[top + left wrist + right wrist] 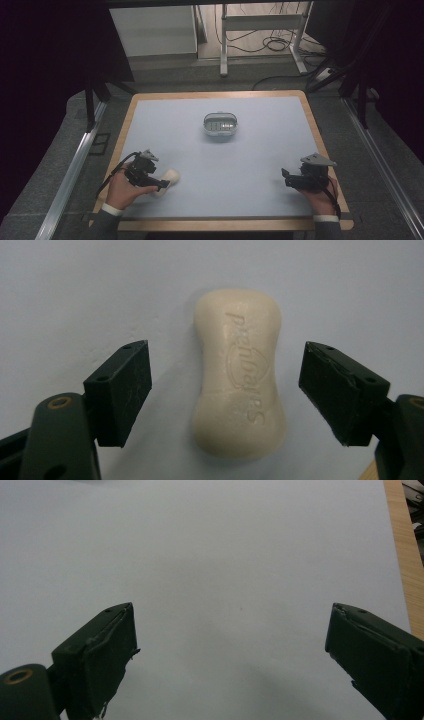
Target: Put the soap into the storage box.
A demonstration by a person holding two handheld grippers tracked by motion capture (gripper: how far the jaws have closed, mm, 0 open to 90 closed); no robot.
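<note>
A cream bar of soap point(239, 372) with embossed lettering lies flat on the pale blue table top. My left gripper point(225, 390) is open, one jaw on each side of the bar, with a gap between each pad and the soap. In the high view the soap point(169, 179) sits at the front left, just past my left gripper point(161, 183). My right gripper point(286, 176) is at the front right, held a little above the table, and in the right gripper view its jaws point(230, 650) are wide open with nothing between them. A grey soap dish point(220, 125) stands near the middle, toward the back.
The table point(280, 145) has a light wooden rim point(402, 555) close to my right gripper's right side. Beyond the far edge stand a white cabinet point(152, 30) and a metal frame point(260, 22) with cables on the floor.
</note>
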